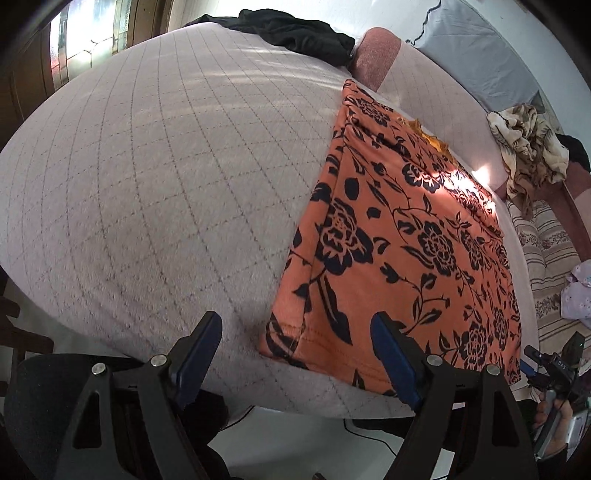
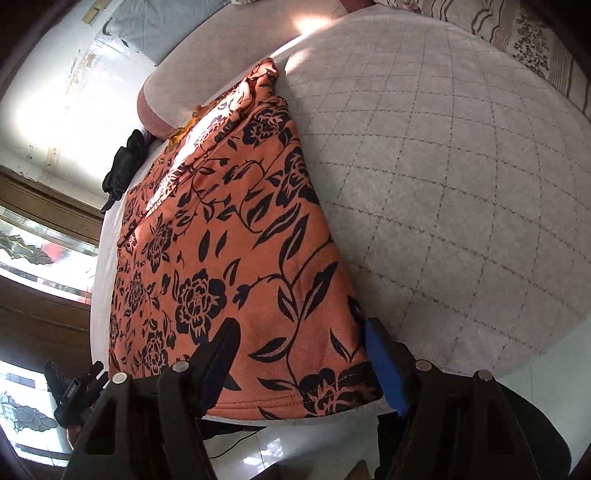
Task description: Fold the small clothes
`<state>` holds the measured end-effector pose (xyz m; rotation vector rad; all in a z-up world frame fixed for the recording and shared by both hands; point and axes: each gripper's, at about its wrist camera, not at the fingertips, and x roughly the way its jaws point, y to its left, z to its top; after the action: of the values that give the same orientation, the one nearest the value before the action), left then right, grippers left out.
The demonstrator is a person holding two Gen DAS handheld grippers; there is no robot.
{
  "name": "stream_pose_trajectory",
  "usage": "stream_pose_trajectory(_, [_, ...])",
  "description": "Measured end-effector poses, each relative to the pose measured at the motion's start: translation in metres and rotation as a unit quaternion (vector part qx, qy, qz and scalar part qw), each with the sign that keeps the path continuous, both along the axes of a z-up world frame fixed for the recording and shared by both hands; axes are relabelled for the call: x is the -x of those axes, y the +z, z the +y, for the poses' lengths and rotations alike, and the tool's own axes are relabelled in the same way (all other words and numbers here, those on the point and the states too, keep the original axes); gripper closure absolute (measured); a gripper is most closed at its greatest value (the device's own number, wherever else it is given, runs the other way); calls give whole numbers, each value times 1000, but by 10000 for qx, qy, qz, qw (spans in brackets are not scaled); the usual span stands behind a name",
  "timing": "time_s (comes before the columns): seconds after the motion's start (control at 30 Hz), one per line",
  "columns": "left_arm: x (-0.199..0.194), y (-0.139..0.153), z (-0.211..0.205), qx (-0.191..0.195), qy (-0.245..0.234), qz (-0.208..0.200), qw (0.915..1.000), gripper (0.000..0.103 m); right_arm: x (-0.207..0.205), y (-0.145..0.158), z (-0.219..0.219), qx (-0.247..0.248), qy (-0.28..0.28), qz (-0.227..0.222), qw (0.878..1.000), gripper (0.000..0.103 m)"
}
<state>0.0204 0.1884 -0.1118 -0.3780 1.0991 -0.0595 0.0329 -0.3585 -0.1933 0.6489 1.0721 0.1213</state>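
My left gripper point(image 1: 297, 354) hangs just off the near edge of the bed point(image 1: 147, 184), its fingers spread wide with nothing between them. The orange floral garment point(image 1: 399, 251) lies flat on the grey quilted bed cover, ahead of this gripper and to its right; the garment's near left corner sits just ahead of the gap, and the right finger point(image 1: 395, 363) overlaps the hem in my view, though I cannot tell whether it touches the cloth.

My right gripper point(image 2: 299, 360) is also spread apart and holds nothing. Through its camera the same garment point(image 2: 229, 240) runs straight ahead and to the left, its hem at the bed's near edge. The gripper straddles the garment's near right corner: the left finger point(image 2: 218, 360) stands over the cloth, the blue-padded right finger point(image 2: 384, 365) just beside the garment's right edge. Whether either finger touches the cloth I cannot tell.

Far ahead of the left gripper, a black garment point(image 1: 295, 33) lies bunched at the far side of the bed. Ahead and well to the right, a crumpled beige patterned cloth point(image 1: 528, 147) sits heaped beyond the bed's right edge, beside a striped cushion point(image 1: 546, 251). I see no baskets or boxes holding anything.
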Motion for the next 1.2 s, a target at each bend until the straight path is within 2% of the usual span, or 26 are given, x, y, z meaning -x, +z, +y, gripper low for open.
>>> stream_pose_trajectory(0.13, [-1,-10,-3,-7,-43,259,9997,21,-1,2,6,-2,120,-9,9999,30])
stream_pose_trajectory(0.2, [-1,-8,-5,35,-82,210,9997,22,2,2,7,-12,163,-24,9999,30])
stream_pose_trajectory(0.3, [-2,-7,-12,-31,-251,200,9995,44,8,2,6,-43,136,-9,9999,32])
stream_pose_trajectory(0.33, [-2,-8,-14,-127,-308,211,9992,58,9,2,5,-42,125,1,9999,33])
stream_pose_trajectory(0.37, [-3,-9,-16,-207,-340,232,9989,67,10,2,5,-19,106,16,9999,38])
stream_pose_trajectory(0.4, [-3,-9,-16,-230,-342,234,9989,67,11,2,4,3,87,45,10000,43])
stream_pose_trajectory(0.5, [-4,-8,-15,-142,-301,215,9992,67,11,0,1,25,56,106,9999,45])
stream_pose_trajectory(0.53, [-5,-8,-15,-107,-293,220,9993,62,11,0,1,42,39,118,9999,45])
stream_pose_trajectory(0.57, [-5,-8,-14,-34,-299,212,9993,50,10,0,0,103,-3,164,9998,44])
stream_pose_trajectory(0.63, [-6,-8,-18,4,-251,135,9996,37,9,-4,-1,154,-19,262,9995,44])
stream_pose_trajectory(0.73, [-7,-10,-24,-227,-311,152,9991,37,6,-6,0,213,21,352,9992,43])
stream_pose_trajectory(0.77, [-7,-10,-26,-295,-327,156,9989,42,5,-6,1,253,63,351,9990,43])
stream_pose_trajectory(0.8, [-8,-10,-27,-385,-357,149,9985,53,5,-6,3,270,118,348,9990,50])
stream_pose_trajectory(0.83, [-10,-10,-29,-514,-430,167,9976,79,5,-7,5,277,197,381,9987,64])
stream_pose_trajectory(0.87, [-10,-8,-29,-481,-504,137,9975,90,5,-9,6,159,291,446,9985,93])
stream_pose_trajectory(0.9, [-11,-6,-28,-359,-519,123,9979,91,6,-10,5,71,290,453,9985,93])
stream_pose_trajectory(0.97, [-10,3,-27,-350,-490,-24,9982,91,9,-5,4,106,200,391,9990,93])
stream_pose_trajectory(1.03, [-9,13,-23,-179,-429,-165,9988,91,14,5,1,-106,81,189,9997,91])
stream_pose_trajectory(1.07, [-10,14,-22,-100,-401,-166,9990,87,15,9,0,-137,49,137,9998,88])
stream_pose_trajectory(1.1, [-12,13,-22,-70,-368,-146,9992,85,14,10,0,-120,29,154,9998,79])
stream_pose_trajectory(1.13, [-14,8,-21,-132,-307,-77,9994,70,13,8,-2,-100,37,213,9997,69])
stream_pose_trajectory(1.17, [-15,2,-21,-208,-214,32,9996,48,11,4,-2,-74,18,314,9995,39])
stream_pose_trajectory(1.2, [-16,-4,-20,-227,-107,157,9996,41,11,2,-3,-46,-62,394,9992,26])
